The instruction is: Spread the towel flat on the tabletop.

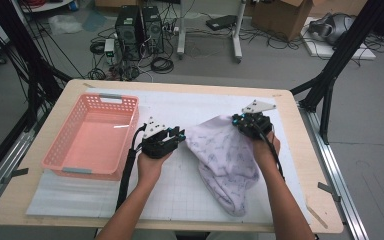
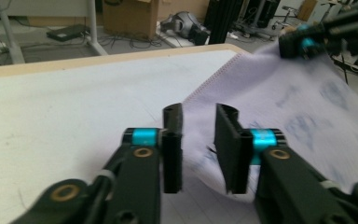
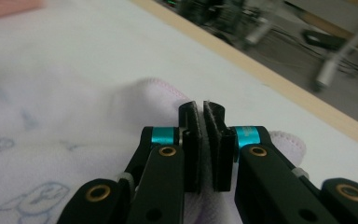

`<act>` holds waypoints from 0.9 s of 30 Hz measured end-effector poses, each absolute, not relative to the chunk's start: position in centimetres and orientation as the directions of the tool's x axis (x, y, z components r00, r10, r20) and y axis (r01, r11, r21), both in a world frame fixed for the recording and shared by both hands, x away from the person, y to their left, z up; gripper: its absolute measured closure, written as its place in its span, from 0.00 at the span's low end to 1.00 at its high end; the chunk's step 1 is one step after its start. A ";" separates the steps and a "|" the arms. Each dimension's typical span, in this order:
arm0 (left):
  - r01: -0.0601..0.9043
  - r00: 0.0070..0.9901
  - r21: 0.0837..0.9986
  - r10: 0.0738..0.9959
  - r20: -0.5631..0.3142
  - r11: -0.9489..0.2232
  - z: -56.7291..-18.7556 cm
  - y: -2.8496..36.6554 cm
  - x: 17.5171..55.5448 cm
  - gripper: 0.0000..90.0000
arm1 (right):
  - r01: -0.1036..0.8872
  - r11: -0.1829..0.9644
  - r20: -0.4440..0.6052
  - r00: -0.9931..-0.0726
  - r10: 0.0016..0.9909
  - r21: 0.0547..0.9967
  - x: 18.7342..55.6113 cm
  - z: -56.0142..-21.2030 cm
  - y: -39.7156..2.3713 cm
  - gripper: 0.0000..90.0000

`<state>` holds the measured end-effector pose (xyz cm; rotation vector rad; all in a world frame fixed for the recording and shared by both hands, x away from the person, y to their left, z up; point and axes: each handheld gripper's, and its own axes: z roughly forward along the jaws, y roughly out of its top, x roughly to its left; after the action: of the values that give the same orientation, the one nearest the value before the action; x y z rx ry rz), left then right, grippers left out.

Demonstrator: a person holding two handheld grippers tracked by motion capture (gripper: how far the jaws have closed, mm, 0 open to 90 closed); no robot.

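While the right tool (image 1: 241, 121) sits right of centre in the high view, its jaws are pressed together on a fold of the cloth (image 1: 225, 160), with fabric pinched between the pads. In the right gripper view the same tool (image 3: 204, 140) shows only a thin seam of cloth (image 3: 74, 140) between the closed jaws, and the pink-stitched hem bulges just above and to either side of them.

From that pinched corner the cloth hangs and drapes down toward the lower middle of the high view, its lower end lying on the white mat (image 1: 180, 185) that covers the table (image 1: 30, 200). It is pale lilac with faint blue drawings.

At the centre of the high view, the left tool (image 1: 177, 136) is just beside the cloth's left edge. In the left gripper view this tool (image 2: 199, 140) has its jaws parted by a moderate gap; the cloth (image 2: 284, 107) lies behind and below the gap, and the pads do not press on it. The right tool (image 2: 303, 44) shows in the upper right of that view, holding the raised corner.

A pink basket (image 1: 90, 137) stands on the mat at the left of the high view, well apart from the cloth.
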<state>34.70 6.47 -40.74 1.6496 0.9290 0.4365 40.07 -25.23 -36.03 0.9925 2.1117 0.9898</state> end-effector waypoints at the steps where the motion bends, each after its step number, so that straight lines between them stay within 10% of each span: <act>1: 0.360 0.622 0.932 0.757 -0.201 -0.049 -40.9 6.3 34.7 0.66 | 0.385 0.438 -0.208 -0.510 0.835 0.813 40.7 -36.0 -25.8 0.95; 11: 0.443 0.691 0.888 0.679 -0.249 -0.125 -42.9 4.2 34.9 0.53 | 0.540 0.302 -0.274 -0.133 0.952 0.786 43.0 -37.3 -32.4 0.95; 27: 0.524 0.732 0.836 0.589 -0.344 -0.163 -44.0 -2.2 37.5 0.44 | 0.445 0.245 -0.069 -0.376 0.924 0.861 33.2 -37.4 -34.3 0.63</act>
<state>37.46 -2.19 -43.96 1.8163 0.8701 0.0719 33.15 -34.26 -37.42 1.2454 1.9317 1.0503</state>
